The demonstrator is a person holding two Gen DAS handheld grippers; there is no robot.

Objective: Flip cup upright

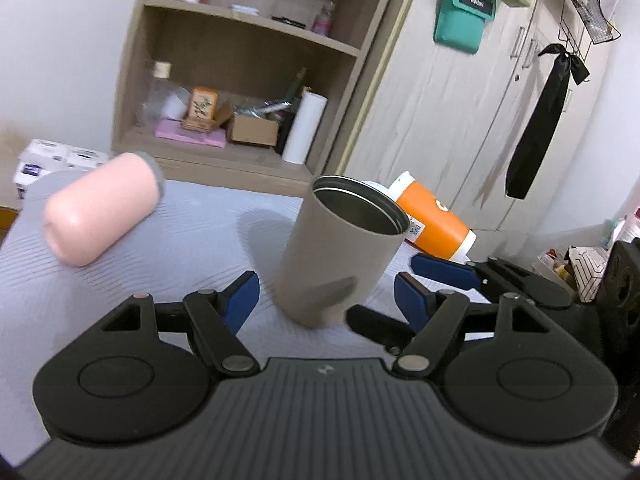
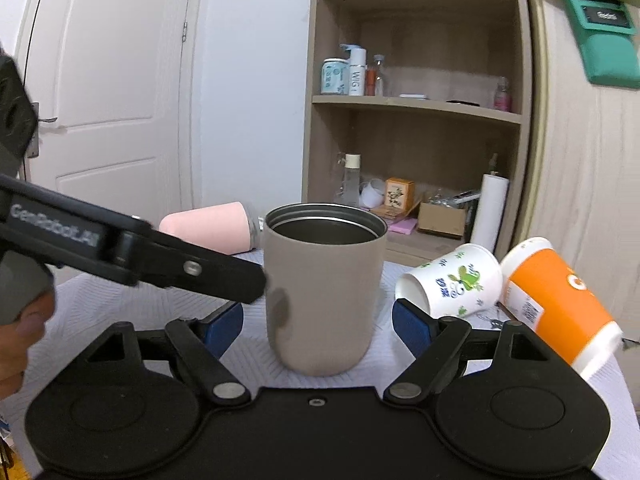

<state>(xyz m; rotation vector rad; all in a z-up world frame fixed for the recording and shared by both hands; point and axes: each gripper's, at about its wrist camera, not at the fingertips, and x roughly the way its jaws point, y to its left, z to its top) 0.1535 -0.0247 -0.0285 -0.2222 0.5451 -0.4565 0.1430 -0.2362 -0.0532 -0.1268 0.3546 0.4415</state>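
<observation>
A taupe metal cup [image 1: 340, 252] stands upright, mouth up, on the grey-white table mat [image 1: 192, 248]; it also shows in the right wrist view [image 2: 324, 296]. My left gripper [image 1: 326, 292] is open, its blue pads on either side of the cup's base, not touching. My right gripper [image 2: 318, 320] is open too, pads either side of the cup. The left gripper's black finger [image 2: 200, 272] reaches in from the left and its tip meets the cup's side.
A pink cup [image 1: 100, 208] lies on its side at the left. An orange cup [image 2: 560, 304] and a white printed paper cup [image 2: 452, 280] lie on their sides at the right. A wooden shelf unit [image 1: 240, 64] and wardrobe [image 1: 460, 112] stand behind the table.
</observation>
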